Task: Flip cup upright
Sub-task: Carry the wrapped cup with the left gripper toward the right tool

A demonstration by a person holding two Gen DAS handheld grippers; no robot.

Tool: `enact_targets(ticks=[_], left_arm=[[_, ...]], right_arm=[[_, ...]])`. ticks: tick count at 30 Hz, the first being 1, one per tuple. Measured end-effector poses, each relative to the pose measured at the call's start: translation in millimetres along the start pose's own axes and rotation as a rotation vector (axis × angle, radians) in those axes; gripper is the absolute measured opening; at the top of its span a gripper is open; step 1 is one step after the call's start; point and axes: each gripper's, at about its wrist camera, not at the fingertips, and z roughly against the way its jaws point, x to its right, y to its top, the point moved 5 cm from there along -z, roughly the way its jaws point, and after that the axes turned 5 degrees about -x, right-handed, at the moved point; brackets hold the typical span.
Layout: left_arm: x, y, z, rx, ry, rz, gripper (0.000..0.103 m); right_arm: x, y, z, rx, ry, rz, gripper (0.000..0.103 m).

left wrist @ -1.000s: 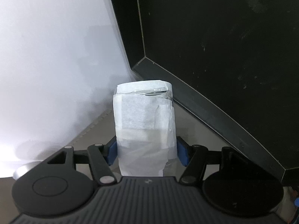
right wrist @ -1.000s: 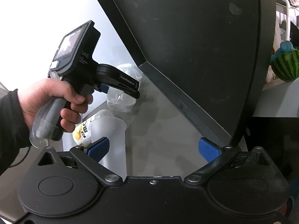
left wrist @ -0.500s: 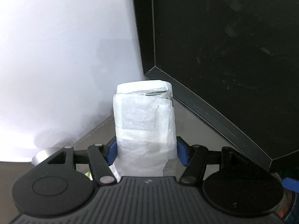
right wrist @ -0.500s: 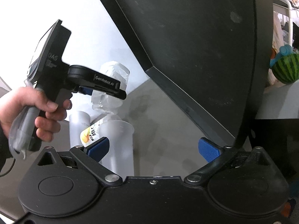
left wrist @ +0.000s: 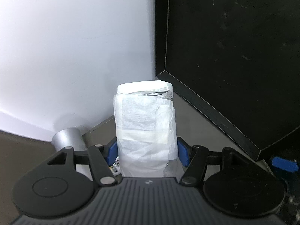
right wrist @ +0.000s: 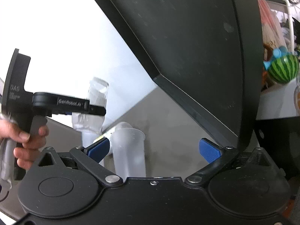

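The left tool (left wrist: 146, 154) was closed on the cup (left wrist: 145, 125), its blue pads (left wrist: 182, 153) pressed to either side of the lower body. Seen from the right wrist, the cup (right wrist: 93, 105) hung clear of the desk (right wrist: 165, 131), out ahead and to the left of the right tool (right wrist: 153, 148), whose jaws stood wide apart with nothing between them.

The cup looked like clear thin plastic wrapped in white paper tape, so probably light and easily crushed. The tape likely gave the pads grip; a mid-body pinch with modest force seemed the safest hold.

By count: one taped cup in the tool, one frosted cup (right wrist: 129, 151) standing just ahead of the right tool's left pad, and one silver cup (left wrist: 68, 138) on the desk beyond the left tool's left finger. Something yellow-labelled sat behind the frosted cup, too hidden to identify.
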Motion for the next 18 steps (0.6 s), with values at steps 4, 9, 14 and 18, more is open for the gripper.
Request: enact_targets(ticks=[4,9,14,18], left_arm=[[-4.4,-14.8,19.6,0.018,-0.007,0.020,0.062],[-3.3,-35.3,37.5,0.033,-0.015,0.042,0.062],[-1.6,-56.1,48.0,0.055,-0.038,0.073,0.062],[4.0,-76.0,73.4,0.074,-0.054,0.089,0.062]], right_arm=[[-3.1,0.3,6.2,0.011,0.031,0.003,0.103],[-10.9,0.5,17.7,0.030,0.112,0.015,0.103],[-16.3,1.9,25.7,0.028,0.166,0.017,0.103],[-24.5,1.5,32.0,0.013,0.212,0.020,0.103]])
